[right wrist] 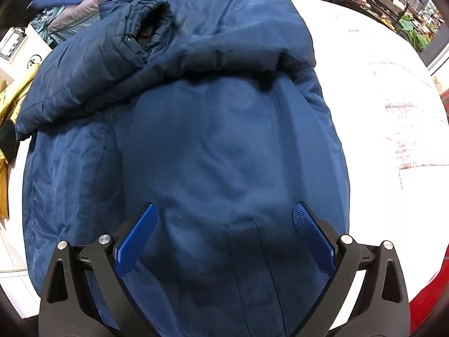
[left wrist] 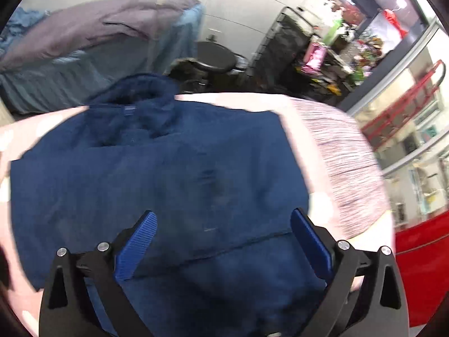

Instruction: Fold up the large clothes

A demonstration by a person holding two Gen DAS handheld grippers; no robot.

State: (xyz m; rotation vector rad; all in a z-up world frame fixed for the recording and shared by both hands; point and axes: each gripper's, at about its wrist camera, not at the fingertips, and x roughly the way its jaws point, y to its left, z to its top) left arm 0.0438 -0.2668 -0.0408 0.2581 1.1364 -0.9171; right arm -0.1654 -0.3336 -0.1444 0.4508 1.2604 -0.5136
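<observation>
Jacket (right wrist: 219, 146), navy, padded: lies spread on the pale table (right wrist: 393, 129), one sleeve apparently folded across its upper part. We hold the left gripper (left wrist: 221, 224) and right gripper (right wrist: 224, 219) above it, both released, jaws empty.

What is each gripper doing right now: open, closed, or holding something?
Left gripper: open, holding nothing, above the navy jacket.
Right gripper: open, holding nothing, above the same jacket.
</observation>
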